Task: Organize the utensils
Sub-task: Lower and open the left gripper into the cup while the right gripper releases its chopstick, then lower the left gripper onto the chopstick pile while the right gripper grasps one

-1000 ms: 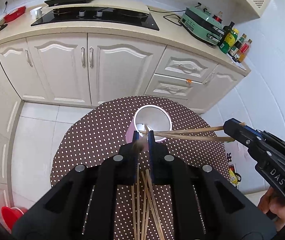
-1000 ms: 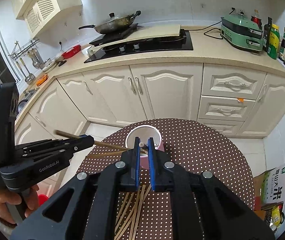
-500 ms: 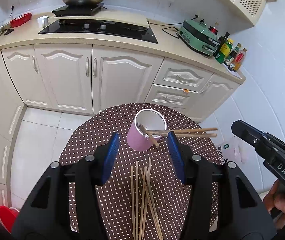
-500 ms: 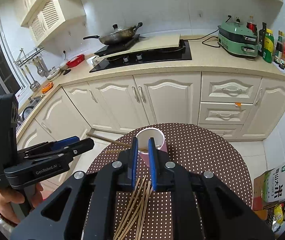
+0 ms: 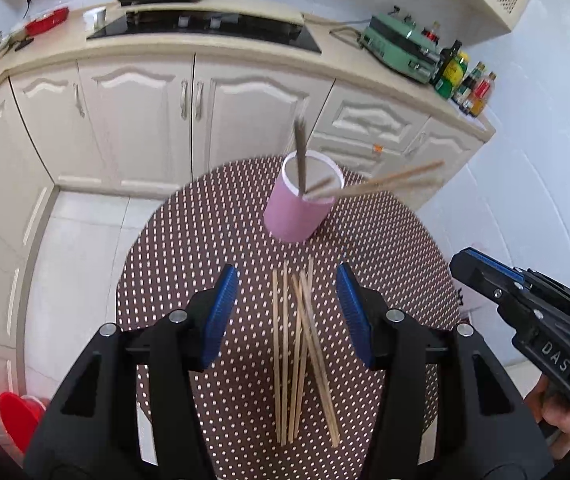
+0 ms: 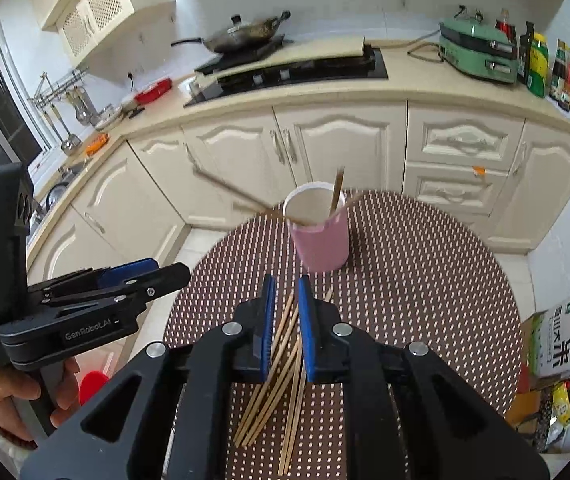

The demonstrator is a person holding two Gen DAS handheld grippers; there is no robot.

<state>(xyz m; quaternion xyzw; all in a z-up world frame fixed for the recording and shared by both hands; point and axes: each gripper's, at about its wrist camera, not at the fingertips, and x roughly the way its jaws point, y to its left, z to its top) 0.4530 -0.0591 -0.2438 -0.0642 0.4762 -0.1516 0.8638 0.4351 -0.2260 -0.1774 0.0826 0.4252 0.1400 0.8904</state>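
Left gripper (image 5: 287,312) hovered over loose pale wooden chopsticks (image 5: 301,356) on brown polka-dot round surface (image 5: 189,248); fingers spread wide, empty. Right gripper (image 6: 283,330) above same pile; fingers nearly closed with narrow gap, nothing clearly pinched.

Pink cylindrical paper cup (image 5: 299,210) stood just beyond pile, holding few chopsticks: one upright, others leaning far over rim.

Risks, judged: leaning sticks could lever light cup over; a bump from either gripper could tip it; thin crossed sticks could slip or roll during pinch, or come up several at once.
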